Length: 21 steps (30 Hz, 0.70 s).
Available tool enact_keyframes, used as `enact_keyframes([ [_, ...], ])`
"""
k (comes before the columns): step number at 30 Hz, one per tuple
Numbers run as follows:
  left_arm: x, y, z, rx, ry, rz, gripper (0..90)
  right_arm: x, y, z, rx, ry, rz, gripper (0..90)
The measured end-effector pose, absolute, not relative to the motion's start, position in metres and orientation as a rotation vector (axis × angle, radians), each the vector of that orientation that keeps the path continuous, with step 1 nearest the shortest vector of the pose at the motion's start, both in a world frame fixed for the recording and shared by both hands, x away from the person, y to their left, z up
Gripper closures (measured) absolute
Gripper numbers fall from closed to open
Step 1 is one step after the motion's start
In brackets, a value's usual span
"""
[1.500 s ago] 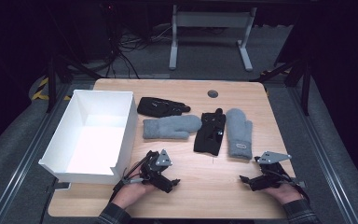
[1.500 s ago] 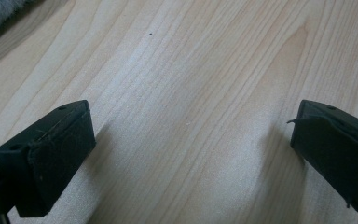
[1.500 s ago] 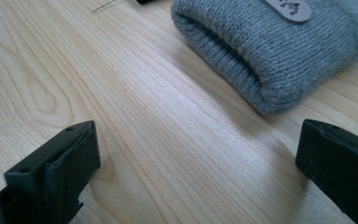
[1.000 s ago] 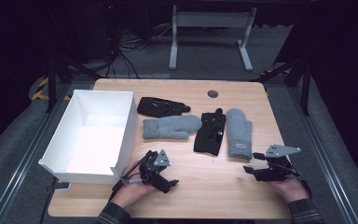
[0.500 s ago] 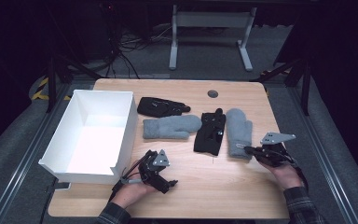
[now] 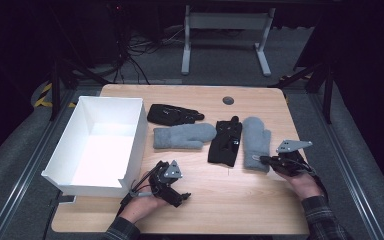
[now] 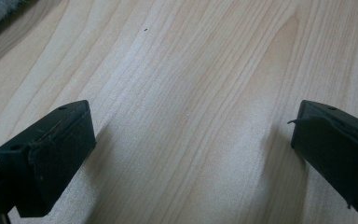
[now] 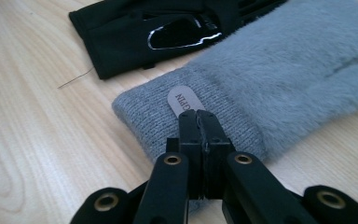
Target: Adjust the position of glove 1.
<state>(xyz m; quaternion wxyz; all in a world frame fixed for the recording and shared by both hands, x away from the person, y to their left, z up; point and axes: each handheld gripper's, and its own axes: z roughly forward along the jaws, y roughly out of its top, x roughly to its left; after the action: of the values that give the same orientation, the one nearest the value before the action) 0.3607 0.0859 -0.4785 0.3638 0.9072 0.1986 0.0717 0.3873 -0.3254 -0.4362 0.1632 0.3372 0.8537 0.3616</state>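
At the 4 o'clock side of the table (image 6: 215, 200), the right gripper (image 6: 263, 160) has its fingers pinched together on the knit cuff of a grey mitten (image 6: 256, 141), just below the small label sewn there, as the right gripper view shows (image 8: 200, 126). That mitten lies flat, cuff toward the person, its fluffy part pointing to 12 o'clock. Judging by the layout, the work is packing the gloves into the white box (image 6: 132, 145) at 9 o'clock, and it looks barely begun: the box interior appears bare, and all four pieces lie on the wood. Left to do, as I read it, are lifting this mitten, carrying it across and then fetching the others. The left gripper (image 6: 180, 195) rests near 6 o'clock just beside the box's near corner, fingers spread wide over bare wood and holding nothing, as the left gripper view confirms (image 7: 186, 140). Between the held mitten and the box lie a black glove (image 6: 225, 142), just beside the mitten's left edge, a second grey mitten (image 6: 182, 135) lying crosswise, and another black glove (image 6: 172, 114) toward 11 o'clock. These sit along any straight path leftward, so a low drag could sweep them; the left gripper also stands near that route. A dark round cap (image 6: 228, 100) sits at 12 o'clock, well apart.
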Motion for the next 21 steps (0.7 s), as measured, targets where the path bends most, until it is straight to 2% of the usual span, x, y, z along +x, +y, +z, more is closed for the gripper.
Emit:
enact_keyframes([
  [21,0.36,0.086,-0.479,2.334,0.515,0.185,0.1,0.353,-0.3,-0.436,0.814,2.586,1.059,90.0],
])
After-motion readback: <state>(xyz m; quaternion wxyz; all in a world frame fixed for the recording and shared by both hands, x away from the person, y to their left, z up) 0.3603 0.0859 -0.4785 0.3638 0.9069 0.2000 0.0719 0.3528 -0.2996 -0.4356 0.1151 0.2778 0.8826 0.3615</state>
